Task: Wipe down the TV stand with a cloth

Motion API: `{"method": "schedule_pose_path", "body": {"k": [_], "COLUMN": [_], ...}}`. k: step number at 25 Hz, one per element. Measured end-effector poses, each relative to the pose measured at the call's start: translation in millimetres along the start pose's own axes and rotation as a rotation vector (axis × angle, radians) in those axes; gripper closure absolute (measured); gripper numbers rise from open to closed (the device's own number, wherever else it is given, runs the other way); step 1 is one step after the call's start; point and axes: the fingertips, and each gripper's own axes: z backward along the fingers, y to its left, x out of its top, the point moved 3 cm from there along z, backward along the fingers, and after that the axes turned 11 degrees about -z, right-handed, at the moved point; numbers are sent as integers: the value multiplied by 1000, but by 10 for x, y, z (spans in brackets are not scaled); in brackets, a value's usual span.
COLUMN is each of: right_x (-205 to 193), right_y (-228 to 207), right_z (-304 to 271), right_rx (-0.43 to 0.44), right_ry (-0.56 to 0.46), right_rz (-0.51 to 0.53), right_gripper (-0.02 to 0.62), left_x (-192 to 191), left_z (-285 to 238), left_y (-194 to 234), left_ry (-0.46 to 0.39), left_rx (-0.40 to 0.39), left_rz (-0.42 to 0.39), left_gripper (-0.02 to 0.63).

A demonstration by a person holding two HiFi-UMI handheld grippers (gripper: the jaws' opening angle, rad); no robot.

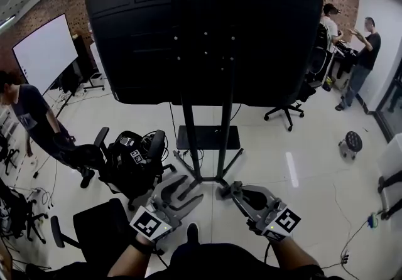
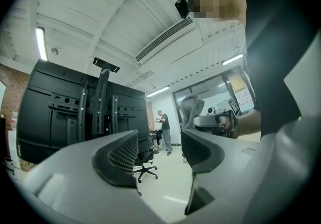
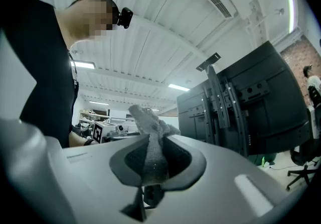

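One cloth (image 3: 150,123), grey and crumpled, was the only wiping thing in view. It stood pinched in the right gripper (image 3: 155,162), whose jaws were pressed together on its lower part, while a free tuft rose above them. It was near the person, low and right of the centre. It touched nothing of the TV stand (image 1: 190,140), which rose just beyond it with two dark posts, a small shelf (image 1: 208,137) and spread feet.

By my judgement the wiping had not begun and the step in hand was to bring the cloth to the stand. To do it well, the pinch should be firm, and the free tuft, not the hard jaws, should meet the surface. Long strokes from the posts down to the shelf and feet would push the dust downward. The cables (image 1: 173,123) hanging under the TV (image 1: 207,40) could catch the gripper, so a path right of them seemed safer.

Both forearms came up from the near edge, and the two grippers pointed far and a little inward at the feet of the stand. The left gripper (image 2: 159,155) had its jaws spread with nothing between them. An office chair (image 1: 134,161) stood near it on the left.
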Motion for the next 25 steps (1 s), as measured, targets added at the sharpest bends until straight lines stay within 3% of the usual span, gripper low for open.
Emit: {"method": "schedule_pose_path", "body": {"k": [9, 16, 25], "right_x": [105, 440, 889], "right_y": [-621, -1054, -1442], "right_z": [-883, -1694, -2110], "right_rx": [-68, -121, -162], "right_ry": [-8, -60, -91], "right_rz": [26, 131, 279], "right_gripper": [558, 558, 558], "left_x": [-245, -294, -22], "left_z": [-252, -501, -773], "left_y": [1076, 1957, 2470], "left_ry": [-48, -97, -168], "left_rx": [-57, -128, -125], "left_rz": [-3, -28, -103], "left_gripper": [316, 308, 305]}}
